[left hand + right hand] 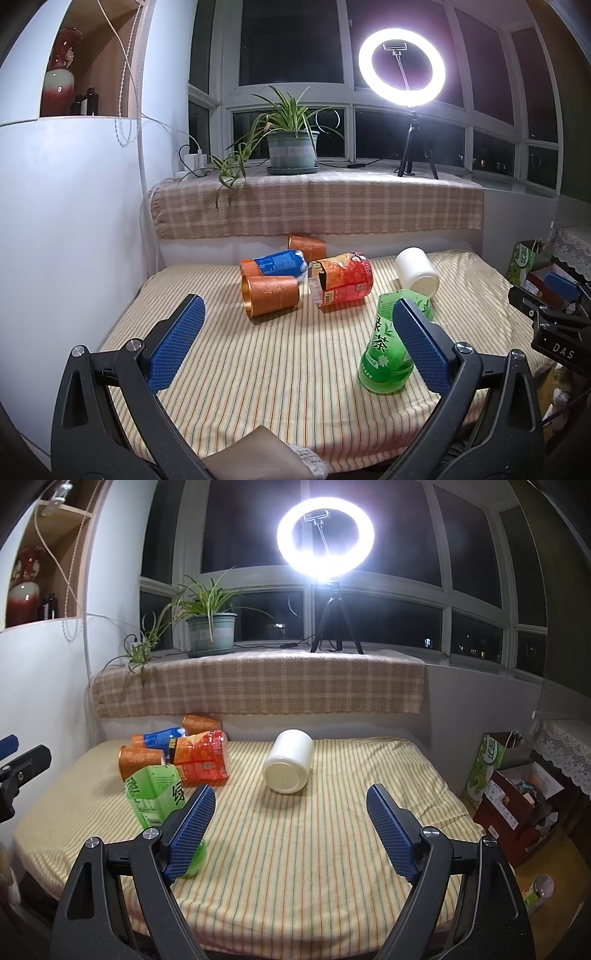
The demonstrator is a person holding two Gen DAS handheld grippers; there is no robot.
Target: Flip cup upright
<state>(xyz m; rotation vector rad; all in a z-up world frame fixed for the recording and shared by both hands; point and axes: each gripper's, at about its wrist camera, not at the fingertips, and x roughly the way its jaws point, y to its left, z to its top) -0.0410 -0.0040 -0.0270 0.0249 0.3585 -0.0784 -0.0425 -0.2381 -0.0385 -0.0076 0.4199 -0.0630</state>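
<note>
Blue-padded fingers of the right gripper (291, 830) sat closest to the lens, spread wide and holding nothing, poised above the striped bedcover (314, 849). Straight ahead between those fingers and farther back lay the white cup (289, 760), tipped on its side with its flat base facing the camera, well apart from both pads. Over on the other side, the left gripper (295, 339) was just as wide open and empty, hovering above the same cover; from there the white cup (417, 271) rested ahead and to the right, beyond its right finger. Green tea carton (391, 350) lay just behind that right finger, partly hidden by it. Behind sat the red packet (343, 282), then the orange cup (269, 295) on its side, mouth toward the lens.
</note>
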